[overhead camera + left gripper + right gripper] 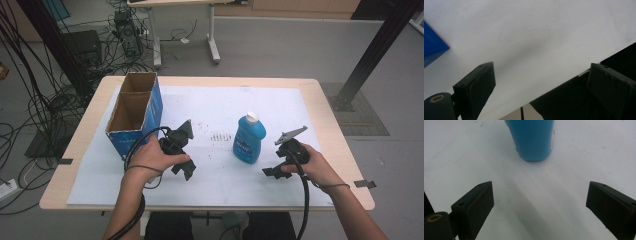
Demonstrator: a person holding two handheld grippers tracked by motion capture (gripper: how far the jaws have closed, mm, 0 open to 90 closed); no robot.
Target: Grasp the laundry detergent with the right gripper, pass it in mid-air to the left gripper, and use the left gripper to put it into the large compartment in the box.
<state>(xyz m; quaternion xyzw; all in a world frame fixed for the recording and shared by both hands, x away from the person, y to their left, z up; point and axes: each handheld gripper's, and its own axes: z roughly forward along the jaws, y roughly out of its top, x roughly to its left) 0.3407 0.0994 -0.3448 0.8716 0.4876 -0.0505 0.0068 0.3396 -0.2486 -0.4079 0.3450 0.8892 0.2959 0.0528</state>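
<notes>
Bottle (248,139) of blue liquid w/ white cap stands upright at centre of high view, on the white sheet (220,107) covering the surface (330,100). Right tool (272,171) sits lower right of it, near but not touching, jaws spread wide, nothing between them. In right gripper view the bottle (531,140) base is at top centre, roughly lined up w/ the gap. Left tool (186,172) is also wide open and empty, lower left of bottle, beside the blue cardboard box (135,112).

Step looks like approach for a grasp. Best bet: keep right tool level, drive straight fwd so the body lands midway btw pads, grip low-to-mid where it's broad, close gently. An off-centre push could tip it.
</notes>
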